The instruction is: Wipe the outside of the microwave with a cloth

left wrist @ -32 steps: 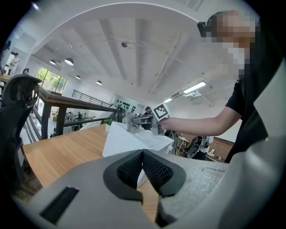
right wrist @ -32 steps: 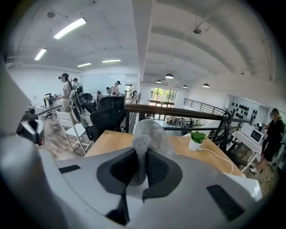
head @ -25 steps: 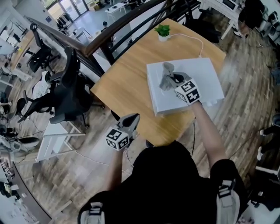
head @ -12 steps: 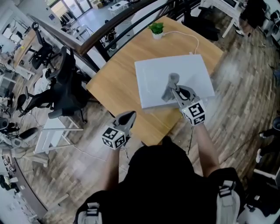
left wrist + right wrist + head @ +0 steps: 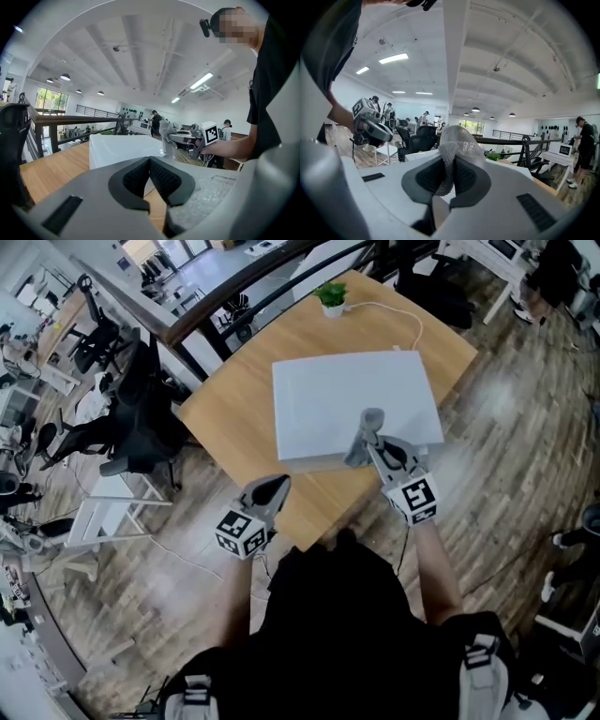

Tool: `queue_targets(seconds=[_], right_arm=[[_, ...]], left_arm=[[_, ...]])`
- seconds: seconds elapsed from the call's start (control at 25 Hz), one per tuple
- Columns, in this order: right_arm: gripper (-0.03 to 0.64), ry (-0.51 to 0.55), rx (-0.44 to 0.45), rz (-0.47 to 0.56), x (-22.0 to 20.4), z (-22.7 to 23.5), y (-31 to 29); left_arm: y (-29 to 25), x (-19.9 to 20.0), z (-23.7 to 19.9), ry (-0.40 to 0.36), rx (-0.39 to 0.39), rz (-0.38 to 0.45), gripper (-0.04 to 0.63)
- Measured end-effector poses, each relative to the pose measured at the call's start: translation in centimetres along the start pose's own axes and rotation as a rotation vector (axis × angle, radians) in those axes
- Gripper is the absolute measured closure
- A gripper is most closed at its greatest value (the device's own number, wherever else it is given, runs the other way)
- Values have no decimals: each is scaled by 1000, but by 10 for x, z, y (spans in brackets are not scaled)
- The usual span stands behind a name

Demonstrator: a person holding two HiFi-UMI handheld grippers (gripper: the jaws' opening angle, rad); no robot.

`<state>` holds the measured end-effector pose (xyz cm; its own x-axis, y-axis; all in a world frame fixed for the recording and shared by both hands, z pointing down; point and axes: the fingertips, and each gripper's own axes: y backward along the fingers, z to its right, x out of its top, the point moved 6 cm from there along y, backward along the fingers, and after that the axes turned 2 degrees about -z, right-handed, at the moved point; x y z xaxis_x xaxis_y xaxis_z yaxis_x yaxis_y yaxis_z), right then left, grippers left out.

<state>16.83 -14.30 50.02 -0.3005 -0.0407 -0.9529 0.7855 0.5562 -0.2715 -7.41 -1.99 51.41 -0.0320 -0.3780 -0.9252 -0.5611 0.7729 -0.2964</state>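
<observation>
**Right tongs grip cloth at near edge of microwave; left tongs shut and empty**

Head view: white microwave (image 5: pixel 342 399) sits on a wooden table (image 5: pixel 230 413), centre to upper centre of frame, with only its flat top showing from above. The right tongs (image 5: pixel 368 440) are just below frame centre, at the microwave's near edge toward its right corner. They are clenched on a grey cloth (image 5: pixel 369 424). The right gripper view shows the mesh fabric pinched between the two dark pads and bunched up above them. The cloth stands up from the tongs over the edge of the microwave top. It looks to be touching the top, but contact is hard to confirm.

The left tongs (image 5: pixel 278 487) are lower left of centre, over the table's near edge. They are well apart from the microwave and not touching it. The left gripper view shows their pads pressed together with nothing between them.

A small potted plant (image 5: pixel 331 298) stands at the table's far corner, top centre of frame. A white cable (image 5: pixel 398 317) runs from near it to the back of the microwave. A black office chair (image 5: pixel 141 423) is at the left of the frame beside the table, and a dark railing (image 5: pixel 234 292) crosses the upper left. The floor (image 5: pixel 525 427) is wood planks. The person's dark-clothed torso fills the bottom centre.
</observation>
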Motion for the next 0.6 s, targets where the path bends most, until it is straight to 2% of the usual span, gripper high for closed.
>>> queue_targets(seconds=[0.6], right_arm=[[591,-25,44,-5,-43,-3,54]], left_arm=[[-10,-14,45,2,59,27,594]])
